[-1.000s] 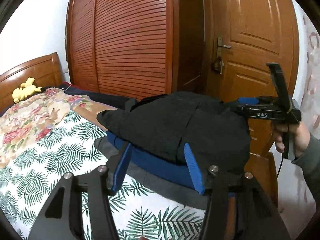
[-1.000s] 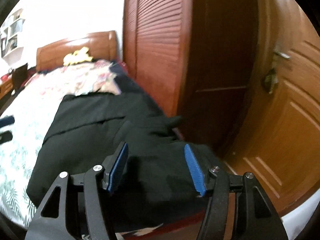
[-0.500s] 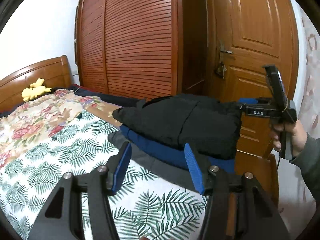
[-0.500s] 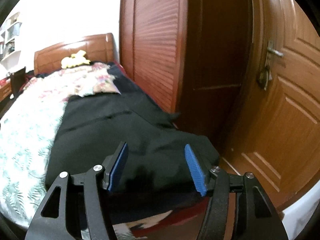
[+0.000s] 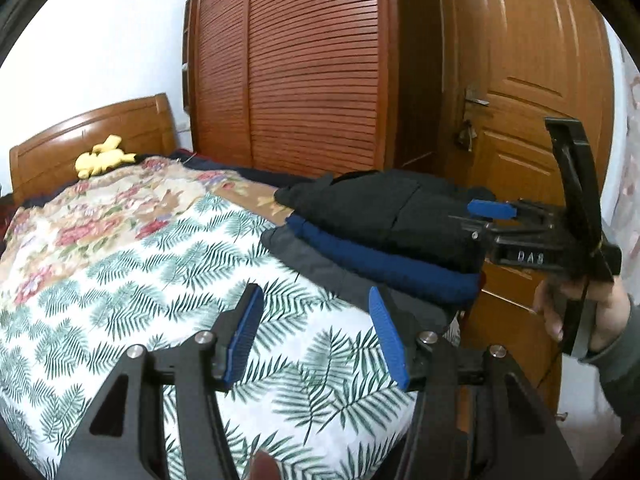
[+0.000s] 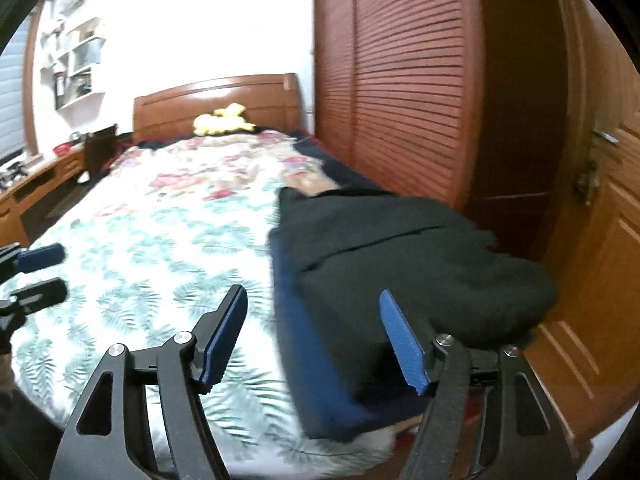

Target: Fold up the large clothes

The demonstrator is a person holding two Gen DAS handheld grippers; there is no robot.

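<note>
Ahead of your left gripper [image 5: 316,334] the bed [image 5: 132,264] spreads wide with its leaf-print cover bare, and the folded stack sits at the far right corner by the wardrobe [image 5: 304,64] and door [image 5: 532,92], its long axis running toward the headboard [image 6: 216,100]. The black garment [image 6: 404,256] lies on top of the blue garment [image 5: 384,264], which rests on a grey garment [image 5: 320,268] whose near end your fingers hide. Both your left gripper and your right gripper [image 6: 314,340] are released, jaws spread and holding nothing; the right-wrist view is blurred.
</note>
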